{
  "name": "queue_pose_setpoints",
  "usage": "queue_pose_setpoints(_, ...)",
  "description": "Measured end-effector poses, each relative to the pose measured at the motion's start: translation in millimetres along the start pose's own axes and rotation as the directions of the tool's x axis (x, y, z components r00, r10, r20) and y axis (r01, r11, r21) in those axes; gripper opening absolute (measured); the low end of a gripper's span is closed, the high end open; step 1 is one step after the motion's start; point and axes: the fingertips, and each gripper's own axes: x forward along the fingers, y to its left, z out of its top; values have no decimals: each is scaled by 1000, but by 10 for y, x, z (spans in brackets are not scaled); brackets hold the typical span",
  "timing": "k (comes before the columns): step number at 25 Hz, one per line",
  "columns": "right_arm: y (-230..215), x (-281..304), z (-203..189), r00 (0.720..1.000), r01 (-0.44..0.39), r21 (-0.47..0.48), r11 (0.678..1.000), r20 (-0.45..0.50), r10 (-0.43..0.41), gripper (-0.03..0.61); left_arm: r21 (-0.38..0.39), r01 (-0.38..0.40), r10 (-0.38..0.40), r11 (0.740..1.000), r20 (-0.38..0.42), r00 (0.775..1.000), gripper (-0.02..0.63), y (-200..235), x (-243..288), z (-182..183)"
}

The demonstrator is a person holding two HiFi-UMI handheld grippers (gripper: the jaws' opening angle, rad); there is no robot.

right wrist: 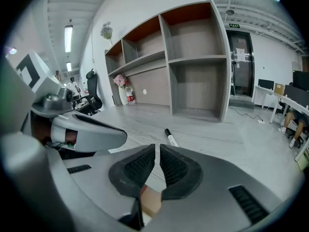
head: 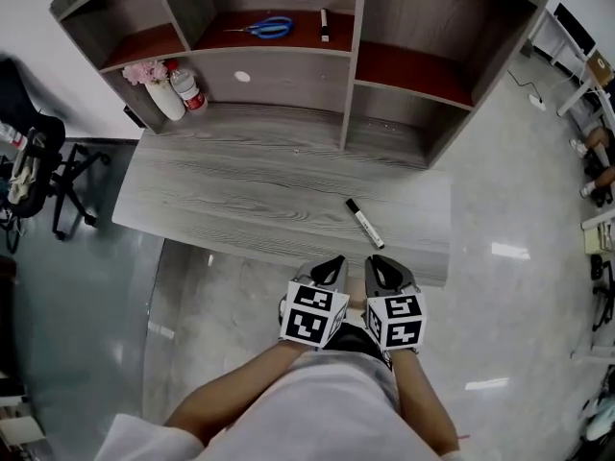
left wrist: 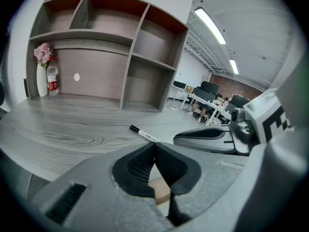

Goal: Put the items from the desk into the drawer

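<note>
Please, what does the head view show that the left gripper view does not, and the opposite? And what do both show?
Only the head view: blue scissors and a second small marker lying on the upper shelf.

Only the left gripper view: ceiling lights and far office tables with monitors.

Both: the black-and-white marker lying on the desk, the white vase with pink flowers, and the bottle right beside it.

We find ourselves in an open-plan office: rows of desks (left wrist: 212,108) with monitors (left wrist: 211,87) (a person (left wrist: 202,111) sits there), ceiling strip lights (left wrist: 209,25), a black swivel chair (right wrist: 92,100) near our wood-grain table (head: 221,195).
</note>
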Motion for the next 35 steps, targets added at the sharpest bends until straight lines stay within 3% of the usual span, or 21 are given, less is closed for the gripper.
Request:
queue_pose_setpoints(9, -372, 508, 0, 996, -61, -97, 993, -74, 54, 6, -32, -105, 104, 994, -52, 993, 3, 130, 351, 81)
queue_pose_setpoints(12, -424, 628, -18, 992, -102, -97, 990, -90, 94, 56, -33, -136, 133, 990, -63, 989, 3, 131, 436, 92)
queue_pose_setpoints(23, -505, 1044, -203, 972, -150, -113, 982, -198, 125, 89, -69, -222, 214, 973, -106, 971, 3, 253, 426, -28)
queue_pose_setpoints(29, -545, 1048, -272, 964, -147, -90, 985, -235, 122, 59, -85, -227, 217, 970, -111, 970, 3, 250, 346, -134)
queue_pose_setpoints(35, -433, 842, -263, 973, -123, -61, 991, -202, 108, 57, -80, -203, 194, 976, -112, 975, 3, 241, 232, -239)
